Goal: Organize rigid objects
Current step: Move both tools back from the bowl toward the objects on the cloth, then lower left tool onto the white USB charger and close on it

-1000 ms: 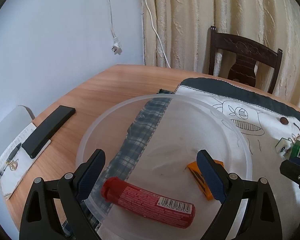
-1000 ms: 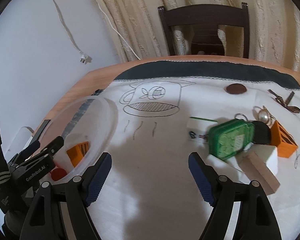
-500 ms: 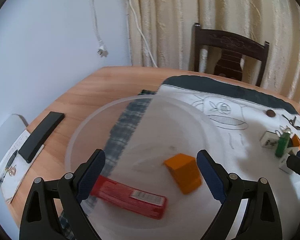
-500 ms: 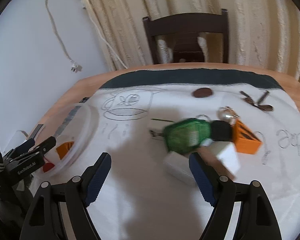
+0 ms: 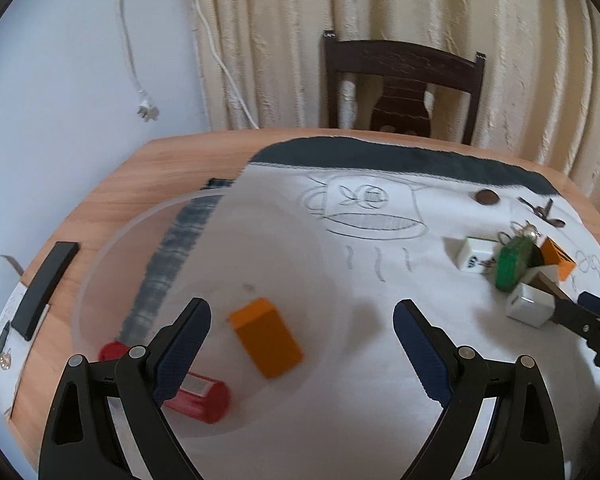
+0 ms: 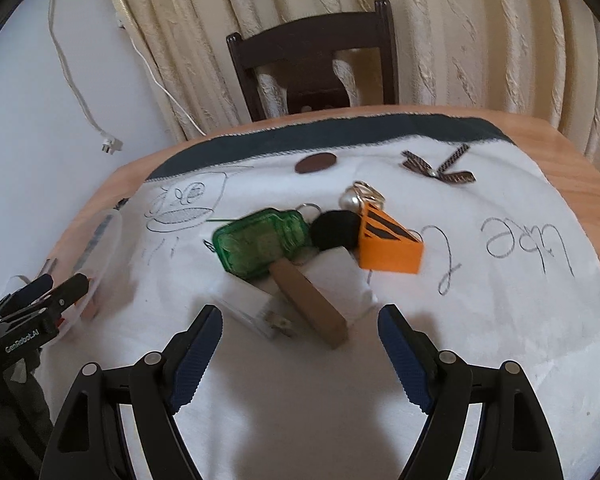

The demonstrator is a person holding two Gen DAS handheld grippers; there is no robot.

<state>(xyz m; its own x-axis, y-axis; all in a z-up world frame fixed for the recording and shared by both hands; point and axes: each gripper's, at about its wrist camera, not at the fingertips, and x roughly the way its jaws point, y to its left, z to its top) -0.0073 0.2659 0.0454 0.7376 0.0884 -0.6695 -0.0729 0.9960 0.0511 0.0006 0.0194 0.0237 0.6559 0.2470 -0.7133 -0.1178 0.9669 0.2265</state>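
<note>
1. The left tool (image 5: pixel 302 320) is spread wide with nothing between its two blue-padded fingers; it hangs over the near side of one clear plastic bowl (image 5: pixel 100 256).
2. The right tool (image 6: pixel 300 328) is likewise gaping and empty, poised just short of a heap of small items on the white cloth (image 6: pixel 480 320).
3. Inside the bowl lie two things: one orange block (image 5: pixel 266 336) near the middle and one red tube (image 5: pixel 196 392) at the near left wall, partly hidden behind the left tool's finger.
4. Closest to the right tool in the heap: one brown wooden block (image 6: pixel 310 304) lying slantwise over one white block (image 6: pixel 340 280), and one white plug adapter (image 6: pixel 252 308) just left of them.
5. Behind these sit one green translucent case (image 6: pixel 260 240), one black round piece (image 6: pixel 336 230) touching it, and one orange wedge (image 6: pixel 388 244) with black stripes to the right.
6. One pearl trinket with metal rings (image 6: pixel 358 198) rests behind the black piece.
7. One white mahjong tile (image 5: pixel 474 254) stands left of the green case, seen from the left wrist.
8. Farther back on the cloth: one brown disc (image 6: pixel 315 163) and one dark patterned bow (image 6: pixel 438 168), well apart.
9. On the bare counter (image 5: pixel 148 184) left of the bowl lies one black flat bar (image 5: pixel 46 284).
10. One dark wooden chair (image 6: pixel 312 56) stands behind the counter.
</note>
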